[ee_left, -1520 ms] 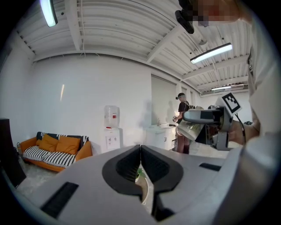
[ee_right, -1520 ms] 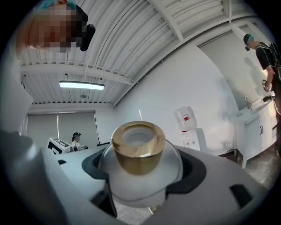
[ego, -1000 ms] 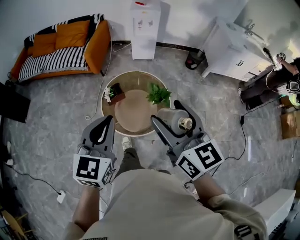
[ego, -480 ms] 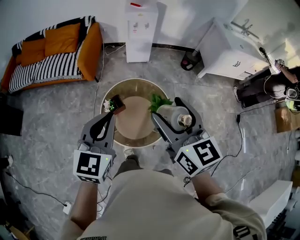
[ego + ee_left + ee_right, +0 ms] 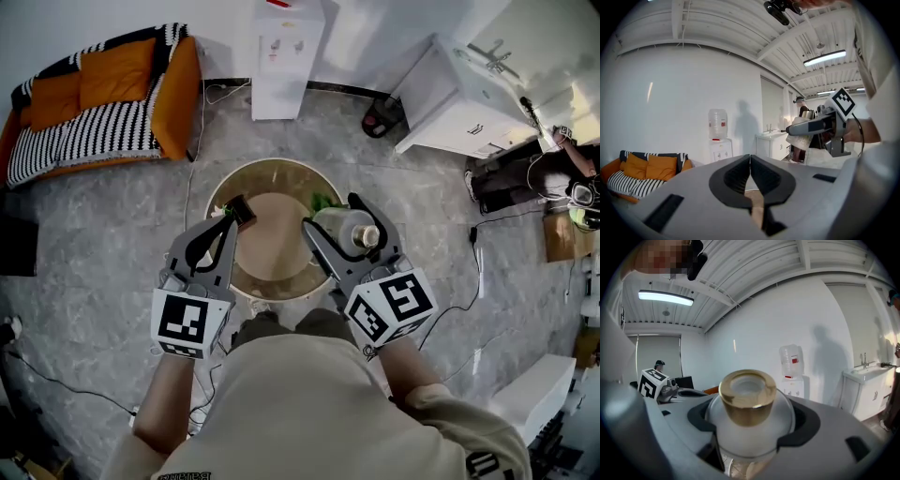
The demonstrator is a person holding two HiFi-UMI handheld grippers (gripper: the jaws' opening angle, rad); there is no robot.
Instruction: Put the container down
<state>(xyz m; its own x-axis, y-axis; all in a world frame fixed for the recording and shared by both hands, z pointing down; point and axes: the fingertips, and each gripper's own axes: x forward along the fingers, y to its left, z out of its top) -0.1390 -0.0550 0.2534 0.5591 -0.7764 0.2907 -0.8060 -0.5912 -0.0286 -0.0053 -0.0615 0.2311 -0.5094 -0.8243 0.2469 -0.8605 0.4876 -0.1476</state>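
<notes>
Forward over the table (image 5: 272,165) came the left gripper (image 5: 230,217), fingers pressed together; right gripper (image 5: 333,217), fingers clamped on the container (image 5: 345,231).

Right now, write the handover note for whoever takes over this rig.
Left tool: shut, empty, over the round table at its near left edge.
Right tool: shut on the gold-necked frosted container, apparently held clear of the tabletop at its right side.
A green plant sits just behind it.
Done: container grasped.
Left: lower it onto bare tabletop, release.

left tool (image 5: 228,219) jaws together, right tool (image 5: 329,216) gripping container (image 5: 747,401)
</notes>
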